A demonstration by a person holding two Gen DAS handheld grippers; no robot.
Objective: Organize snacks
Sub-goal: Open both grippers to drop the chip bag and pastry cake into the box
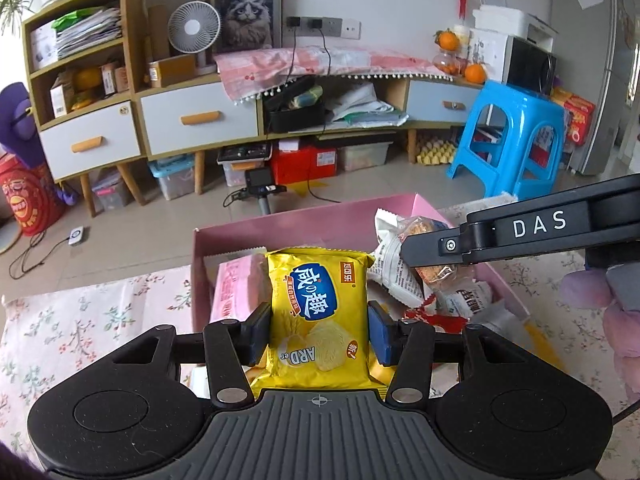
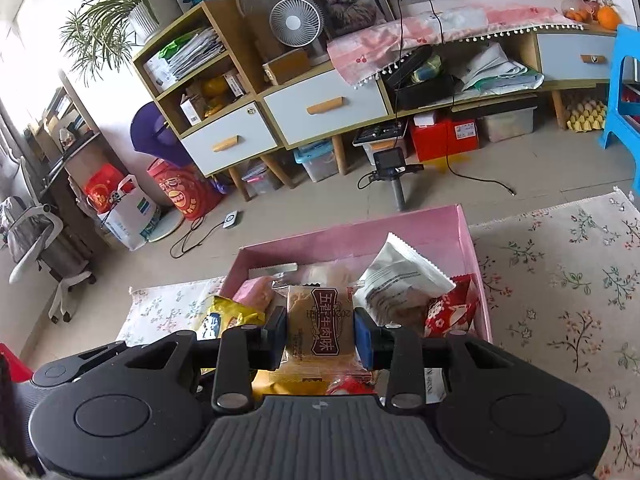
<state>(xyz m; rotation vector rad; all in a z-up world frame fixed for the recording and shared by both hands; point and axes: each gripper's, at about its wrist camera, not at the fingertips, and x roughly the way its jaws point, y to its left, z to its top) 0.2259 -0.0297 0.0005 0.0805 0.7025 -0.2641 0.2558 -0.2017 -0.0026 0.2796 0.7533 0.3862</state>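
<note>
My left gripper (image 1: 319,330) is shut on a yellow cracker packet (image 1: 320,308) and holds it over the near end of the pink box (image 1: 280,220). My right gripper (image 2: 320,336) is shut on a tan snack packet with a brown label (image 2: 320,324) above the same pink box (image 2: 360,232). The right gripper's arm, marked DAS (image 1: 520,232), reaches in from the right in the left wrist view. The box holds a pink packet (image 1: 236,288), a white packet (image 2: 400,280), a red packet (image 2: 452,312) and other snacks. The yellow packet (image 2: 228,316) also shows in the right wrist view.
The box sits on a floral cloth (image 2: 560,280) on the table. Beyond the table's far edge are a tiled floor, a low cabinet with drawers (image 1: 200,120), a blue stool (image 1: 516,136) and a small camera on a stand (image 2: 394,168).
</note>
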